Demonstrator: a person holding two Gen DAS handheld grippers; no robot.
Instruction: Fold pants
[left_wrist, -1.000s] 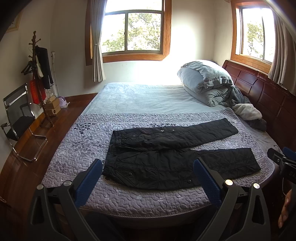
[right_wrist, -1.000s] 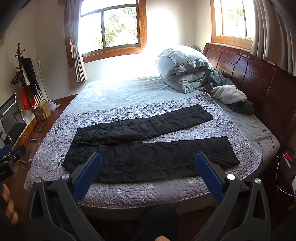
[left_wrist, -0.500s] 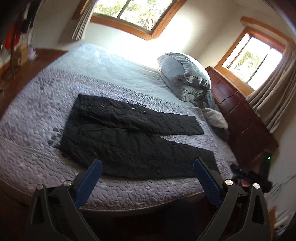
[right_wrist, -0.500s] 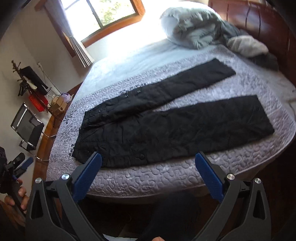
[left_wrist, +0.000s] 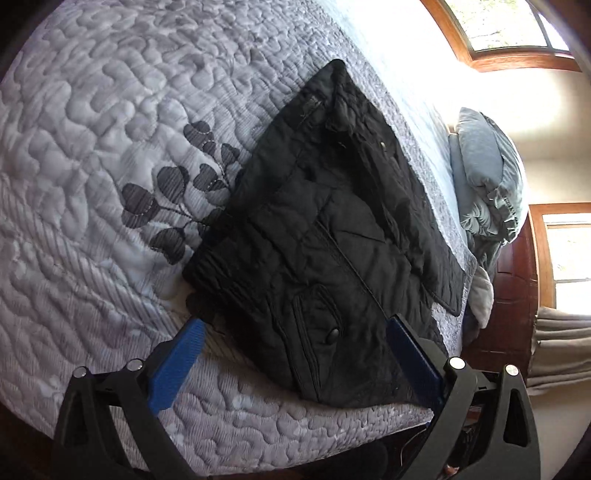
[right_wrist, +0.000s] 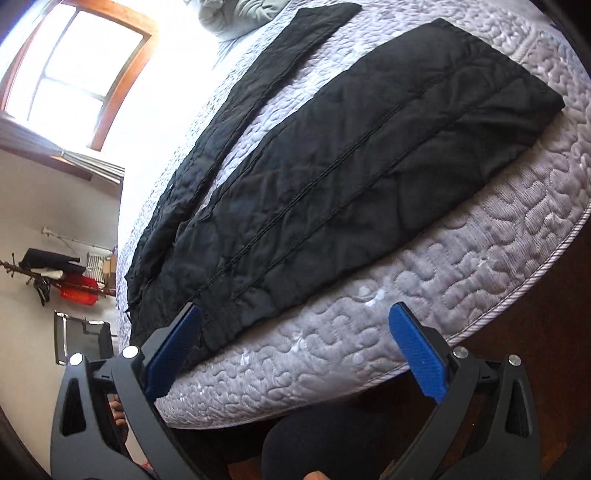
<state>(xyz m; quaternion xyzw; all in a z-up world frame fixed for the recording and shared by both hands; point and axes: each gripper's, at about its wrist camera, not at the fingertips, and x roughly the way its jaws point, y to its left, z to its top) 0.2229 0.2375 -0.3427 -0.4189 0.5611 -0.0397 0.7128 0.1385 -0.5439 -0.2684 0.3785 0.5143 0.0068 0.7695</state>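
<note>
Tools both gaped wide, empty: left tool (left_wrist: 291, 338) over waist, right tool (right_wrist: 295, 323) by near leg of pants (right_wrist: 354, 162), flat on bed (right_wrist: 369, 350); judged padded, soft, light; best pinched at near edge

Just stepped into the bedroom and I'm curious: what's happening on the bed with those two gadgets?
A person holding a gripper in each hand is about to fold a pair of black pants spread flat on the quilt. The left gripper hovers open at the waist end, the right gripper open over the near leg's edge. Neither grips the cloth yet, and both legs lie apart, so no fold has been made. A pillow sits at the far end.
</note>
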